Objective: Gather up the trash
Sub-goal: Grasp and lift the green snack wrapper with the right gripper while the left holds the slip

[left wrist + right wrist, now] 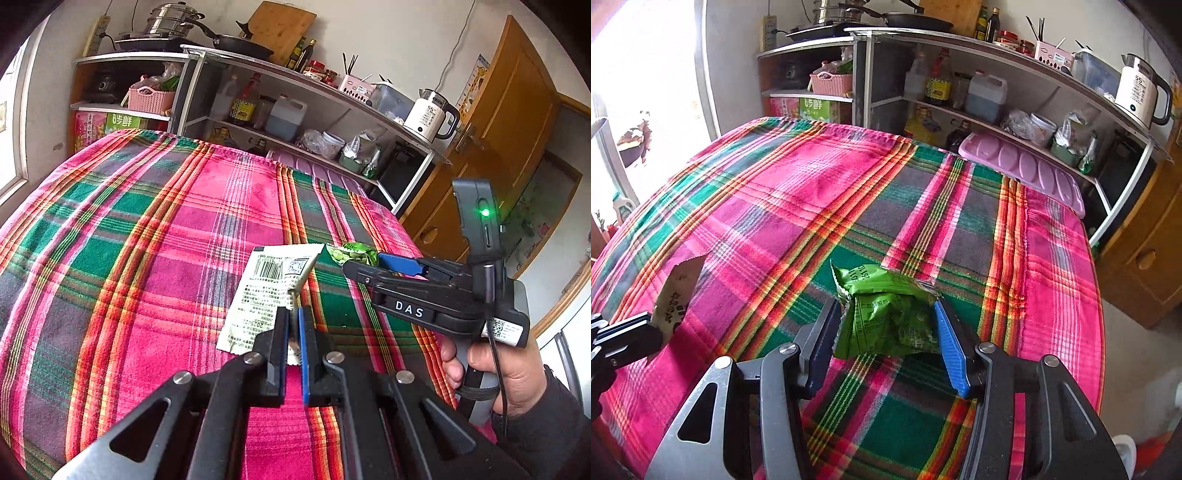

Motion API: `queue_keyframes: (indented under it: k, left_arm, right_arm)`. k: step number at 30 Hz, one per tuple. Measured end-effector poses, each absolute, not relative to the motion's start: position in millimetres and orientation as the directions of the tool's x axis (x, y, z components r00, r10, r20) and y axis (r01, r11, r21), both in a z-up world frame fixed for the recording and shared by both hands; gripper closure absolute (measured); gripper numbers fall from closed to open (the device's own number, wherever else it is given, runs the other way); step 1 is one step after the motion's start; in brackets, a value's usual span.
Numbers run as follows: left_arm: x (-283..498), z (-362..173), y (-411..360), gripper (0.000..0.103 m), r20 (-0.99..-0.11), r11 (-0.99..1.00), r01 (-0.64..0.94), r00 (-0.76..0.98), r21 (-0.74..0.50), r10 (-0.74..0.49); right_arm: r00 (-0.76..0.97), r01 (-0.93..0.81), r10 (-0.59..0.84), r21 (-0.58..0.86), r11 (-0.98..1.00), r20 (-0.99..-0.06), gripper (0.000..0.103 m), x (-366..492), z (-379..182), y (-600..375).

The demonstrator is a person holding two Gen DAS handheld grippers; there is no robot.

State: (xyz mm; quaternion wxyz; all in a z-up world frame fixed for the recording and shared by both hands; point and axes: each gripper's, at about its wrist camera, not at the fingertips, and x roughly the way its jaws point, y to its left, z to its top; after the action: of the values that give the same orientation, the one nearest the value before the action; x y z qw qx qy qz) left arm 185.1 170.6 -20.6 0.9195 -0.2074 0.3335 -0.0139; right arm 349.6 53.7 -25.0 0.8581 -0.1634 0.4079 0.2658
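White wrapper (258, 291) w/ barcode + printed text was pinched at 1 edge by the left gripper (293, 325), jaws nearly closed on it, rest of the wrapper sticking out fwd over the plaid cloth (147, 240); can't tell if its far end touched the cloth. Same wrapper showed at far left of the right wrist view (677, 295), clamped in the left gripper (646, 328) there.

Green snack packet (886, 314) was crumpled, gripped between the 2 fingers of the right gripper (886, 332), blue pad (951, 347) on its right side, dark pad on its left. Packet sat over a green square of the cloth near the table's near-right part; lifted or resting, can't tell. In the left wrist view the packet (354, 253) poked out of the right gripper (364, 264) tip, just right of the white wrapper. Person's right hand (498, 369) wrapped the handle, green LED lit on the unit.

Bkgd: pink tray (1027, 170) at far right table edge, metal shelf (997, 74) w/ bottles behind, white kettle (1141, 96) on top at right, pan (236, 42) and steamer pot on top at left, wooden cabinet (509, 122) at far right.
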Motion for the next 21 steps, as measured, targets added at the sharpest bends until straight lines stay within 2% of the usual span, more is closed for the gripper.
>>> queue_keyframes:
  k: [2, 5, 6, 8, 21]
  left_arm:
    - [185, -21, 170, 0.097, -0.61, 0.913, -0.111, 0.774, -0.393, -0.168]
    - [185, -22, 170, 0.097, -0.614, 0.913, -0.114, 0.772, -0.391, -0.166]
    - [186, -21, 170, 0.097, -0.615, 0.914, -0.116, 0.772, -0.388, -0.164]
    - [187, -21, 169, 0.097, -0.617, 0.917, -0.119, 0.771, -0.38, -0.156]
    - [174, -10, 137, 0.097, -0.631, 0.944, -0.101, 0.765, -0.314, -0.128]
  right_arm:
    - [0.521, -0.58, 0.331, -0.042, 0.814, -0.787, 0.054, 352, -25, 49]
    - [0.52, -0.568, 0.35, -0.009, 0.823, -0.779, 0.065, 353, -20, 43]
    - [0.521, -0.565, 0.356, -0.001, 0.825, -0.776, 0.072, 352, -18, 41]
    - [0.531, -0.559, 0.357, -0.001, 0.829, -0.768, 0.077, 348, -13, 39]
    - [0.549, -0.542, 0.441, 0.098, 0.834, -0.71, 0.078, 284, 25, -14]
